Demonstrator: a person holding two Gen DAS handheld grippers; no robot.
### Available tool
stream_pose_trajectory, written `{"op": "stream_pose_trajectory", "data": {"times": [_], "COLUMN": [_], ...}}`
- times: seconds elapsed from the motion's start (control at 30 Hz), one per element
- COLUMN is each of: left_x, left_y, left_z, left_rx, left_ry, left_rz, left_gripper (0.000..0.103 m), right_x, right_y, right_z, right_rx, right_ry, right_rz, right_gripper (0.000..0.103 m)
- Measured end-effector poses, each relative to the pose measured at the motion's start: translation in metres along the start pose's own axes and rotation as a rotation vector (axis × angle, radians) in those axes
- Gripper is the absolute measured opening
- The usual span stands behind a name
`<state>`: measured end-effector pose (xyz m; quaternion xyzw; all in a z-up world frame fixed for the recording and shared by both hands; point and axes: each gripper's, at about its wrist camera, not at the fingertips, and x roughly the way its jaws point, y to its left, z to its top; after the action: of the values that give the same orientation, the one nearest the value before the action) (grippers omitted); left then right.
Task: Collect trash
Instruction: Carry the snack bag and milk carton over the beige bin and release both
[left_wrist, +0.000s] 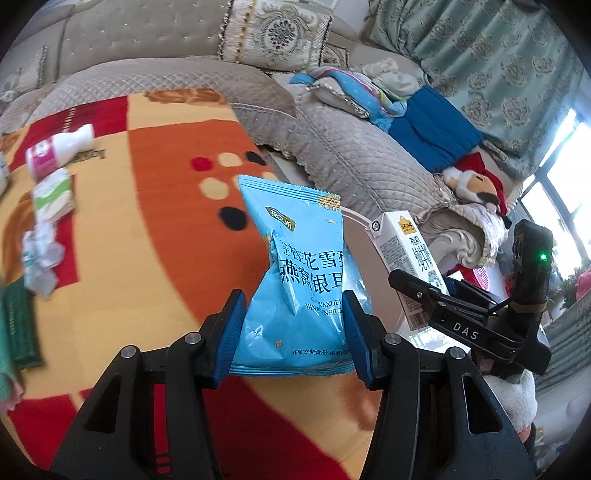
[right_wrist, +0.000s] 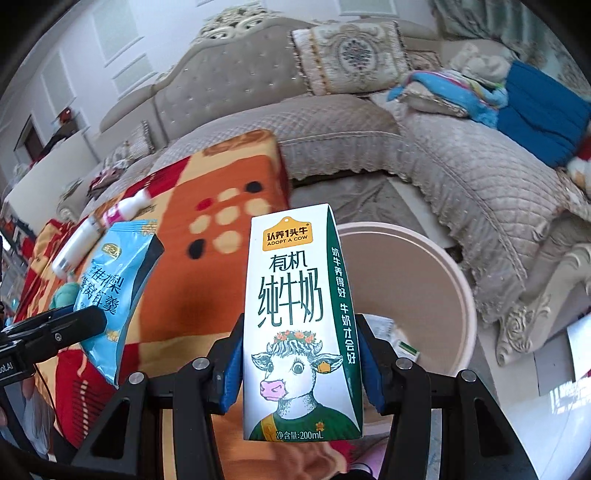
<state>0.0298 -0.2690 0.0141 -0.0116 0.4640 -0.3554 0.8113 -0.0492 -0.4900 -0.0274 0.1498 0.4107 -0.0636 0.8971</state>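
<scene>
While the right claw (right_wrist: 301, 363) squeezed a milk carton (right_wrist: 295, 325) between its blue pads (right_wrist: 233, 363), the carton stood up tall, with its long side pointing up and away from the claw. Just past the carton, a little to the right and lower down, sat a big pink bin (right_wrist: 458, 280) with its mouth open, and some paper scraps lay at its bottom. So the right claw was the one nearer the bin, and I think the carton only needed to go forward and a bit right before it could be dropped in. The left claw (left_wrist: 293, 330) was clenched on a blue snack bag (left_wrist: 299, 280), and the bag stood up between the pads too. It was to the left of the carton, over the bright blanket (left_wrist: 147, 206), so it looked farther from the bin and would have to come across to the right. Out on the blanket there was more trash waiting: a small white bottle (left_wrist: 57, 149), a green and white wrapper (left_wrist: 53, 195), and crumpled plastic (left_wrist: 40, 258). Behind it all was a grey sofa (left_wrist: 351, 147) with pillows.
</scene>
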Motion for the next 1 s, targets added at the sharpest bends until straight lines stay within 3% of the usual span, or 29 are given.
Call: {"op": "stream_pose_trajectory", "data": {"times": [0.57,0.7,0.8,1.0], "left_x": [0.067,0.072,0.073,0.072], "left_y": [-0.041,-0.043,-0.043,-0.038], "left_z": [0.014,0.016,0.017,0.014], "left_rx": [0.023,0.014,0.008,0.001], "left_ry": [0.037,0.039,0.044,0.057], "left_rz": [-0.013,-0.037,-0.049,-0.050], "left_gripper": [0.051,0.056,0.061,0.061], "right_x": [0.041,0.047,0.048,0.046], "right_y": [-0.060,-0.069,-0.071,-0.072], "right_z": [-0.003,-0.002,-0.002,-0.005], "right_rx": [0.113,0.138,0.152,0.173], "right_ry": [0.069,0.069,0.058,0.064], "right_rz": [-0.074,-0.083,-0.083,-0.076], "right_gripper": [0.051,0.052,0.068,0.070]}}
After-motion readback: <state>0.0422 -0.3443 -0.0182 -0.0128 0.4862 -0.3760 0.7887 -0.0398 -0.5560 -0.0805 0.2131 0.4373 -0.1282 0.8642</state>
